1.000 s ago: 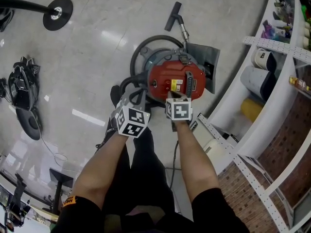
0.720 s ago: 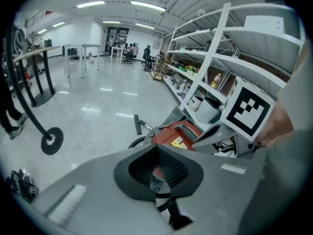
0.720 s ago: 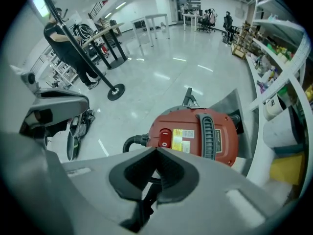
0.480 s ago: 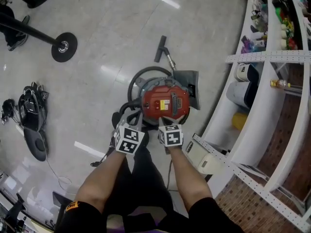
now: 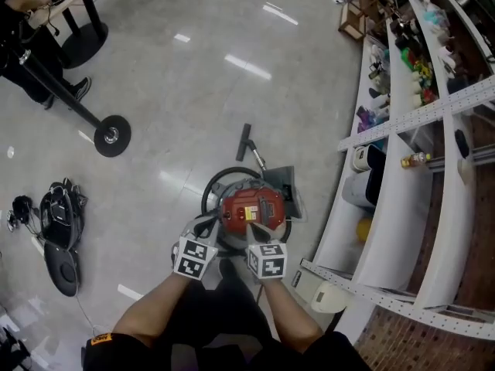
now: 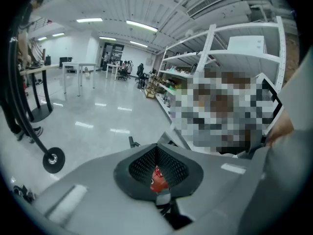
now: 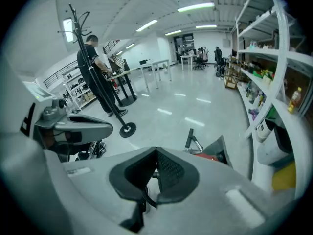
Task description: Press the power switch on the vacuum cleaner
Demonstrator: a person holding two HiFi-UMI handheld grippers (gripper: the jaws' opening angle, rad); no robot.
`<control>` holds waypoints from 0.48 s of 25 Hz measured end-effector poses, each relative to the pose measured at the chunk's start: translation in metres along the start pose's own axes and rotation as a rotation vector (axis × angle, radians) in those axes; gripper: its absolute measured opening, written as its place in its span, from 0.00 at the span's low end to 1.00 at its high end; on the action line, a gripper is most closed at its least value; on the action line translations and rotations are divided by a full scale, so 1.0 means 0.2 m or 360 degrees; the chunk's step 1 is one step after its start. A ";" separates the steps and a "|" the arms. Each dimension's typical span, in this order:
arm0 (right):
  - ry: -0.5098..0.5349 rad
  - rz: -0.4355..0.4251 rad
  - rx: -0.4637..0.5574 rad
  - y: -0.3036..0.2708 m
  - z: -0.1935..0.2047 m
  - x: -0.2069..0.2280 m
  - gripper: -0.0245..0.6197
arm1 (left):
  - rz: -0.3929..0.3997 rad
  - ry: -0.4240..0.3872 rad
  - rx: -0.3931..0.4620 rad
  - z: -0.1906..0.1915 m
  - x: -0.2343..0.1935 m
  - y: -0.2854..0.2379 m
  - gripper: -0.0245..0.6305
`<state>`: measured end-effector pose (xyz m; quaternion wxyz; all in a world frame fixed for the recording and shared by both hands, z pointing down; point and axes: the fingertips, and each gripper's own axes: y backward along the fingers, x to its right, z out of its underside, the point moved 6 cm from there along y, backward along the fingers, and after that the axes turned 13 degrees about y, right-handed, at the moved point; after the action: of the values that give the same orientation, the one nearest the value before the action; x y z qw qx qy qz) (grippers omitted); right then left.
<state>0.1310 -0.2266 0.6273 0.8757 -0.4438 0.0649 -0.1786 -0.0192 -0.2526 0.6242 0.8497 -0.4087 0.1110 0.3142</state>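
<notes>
Head view with both gripper views. One vacuum cleaner [image 5: 253,209], red-topped and ringed by one dark hose [image 5: 210,190]; one floor nozzle [image 5: 244,141]; one round-footed stand [image 5: 112,136]; two grippers.

Surface: a glossy pale grey floor [image 5: 193,91] mirroring the ceiling lights. Room: a large open hall with tables at the far end and one person [image 7: 93,58] standing by them. A run of white shelving [image 5: 402,176] stands to the right of the right gripper.

Left gripper [image 5: 206,229]: jaws pressed together at the tips, nothing between them. The vacuum cleaner lies just ahead of it and slightly to its right (a patch of the red top shows through the hollow under the closed pads).

Right gripper [image 5: 260,232]: jaws likewise closed tip to tip and empty. Its tips lie over the near edge of the red top; contact cannot be told. The nozzle lies beyond the vacuum cleaner, the stand well off to the left gripper's left.
</notes>
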 end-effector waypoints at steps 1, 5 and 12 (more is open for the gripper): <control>0.0027 0.0007 0.0038 0.04 -0.04 0.00 0.03 | -0.0011 -0.0006 0.0047 -0.04 0.01 0.03 0.06; 0.0144 0.0008 0.0165 0.23 -0.17 -0.02 0.03 | -0.0075 0.0011 0.0163 -0.12 0.08 0.15 0.06; 0.0293 -0.0031 0.0394 0.55 -0.33 -0.06 0.03 | -0.0092 0.0216 0.0404 -0.24 0.31 0.42 0.06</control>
<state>0.1291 -0.2117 0.5004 0.9123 -0.3149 0.1182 -0.2336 -0.0204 -0.2227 0.5144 0.8938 -0.3212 0.1953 0.2446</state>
